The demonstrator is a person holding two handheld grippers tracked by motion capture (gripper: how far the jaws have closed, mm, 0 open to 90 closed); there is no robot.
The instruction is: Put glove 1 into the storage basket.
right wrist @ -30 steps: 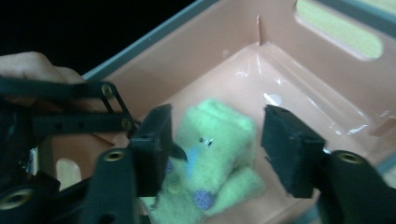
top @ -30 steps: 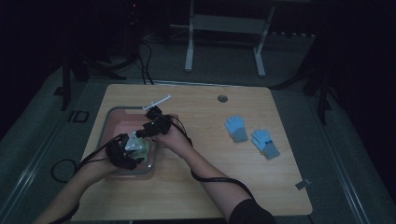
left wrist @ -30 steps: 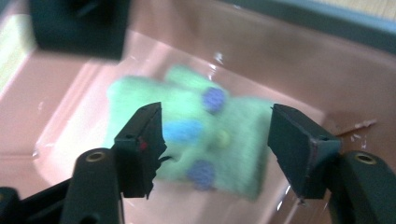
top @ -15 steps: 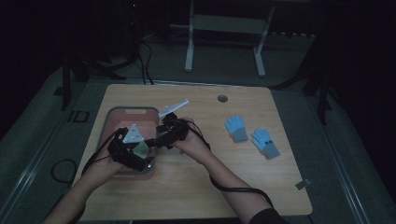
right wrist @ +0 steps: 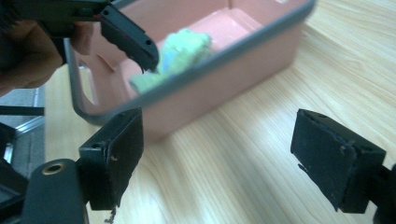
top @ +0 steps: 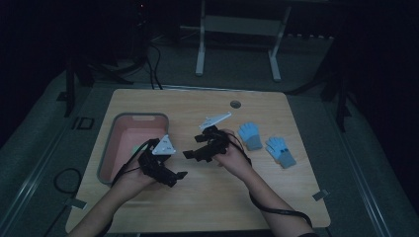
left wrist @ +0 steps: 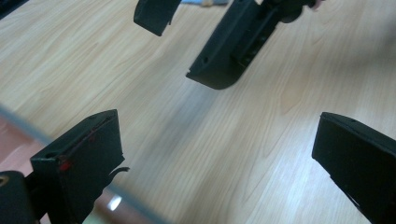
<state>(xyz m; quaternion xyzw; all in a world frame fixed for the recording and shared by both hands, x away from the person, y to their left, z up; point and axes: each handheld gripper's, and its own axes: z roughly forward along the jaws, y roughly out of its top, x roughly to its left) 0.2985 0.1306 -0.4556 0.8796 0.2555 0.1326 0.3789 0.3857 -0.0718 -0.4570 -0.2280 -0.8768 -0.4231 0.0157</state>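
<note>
A pink bin [top: 111,148] stands on the left of the wooden table, with a pale green glove [top: 135,148] lying in it. Two blue gloves [top: 250,136] [top: 280,151] lie on the right. My left gripper [top: 173,173] hovers just past the bin's near right edge, open, and its jaws have just been opening; in the left gripper view my left gripper [left wrist: 215,158] has only bare wood between its jaws. My right gripper [top: 193,148] faces it from the right, also just opened. In the right gripper view my right gripper [right wrist: 224,158] is empty, with the bin [right wrist: 224,88] and green glove [right wrist: 182,51] beyond it.
A small round hole [top: 235,104] sits near the table's far edge. Bare wood lies between the bin and the blue gloves. Cables trail from both grippers across the near part of the table. A metal stand [top: 237,44] rises beyond the table.
Both grippers have let go of the green glove, which now lies in the bin. They have opened and drawn away from the bin to the right, over the bare wood.
</note>
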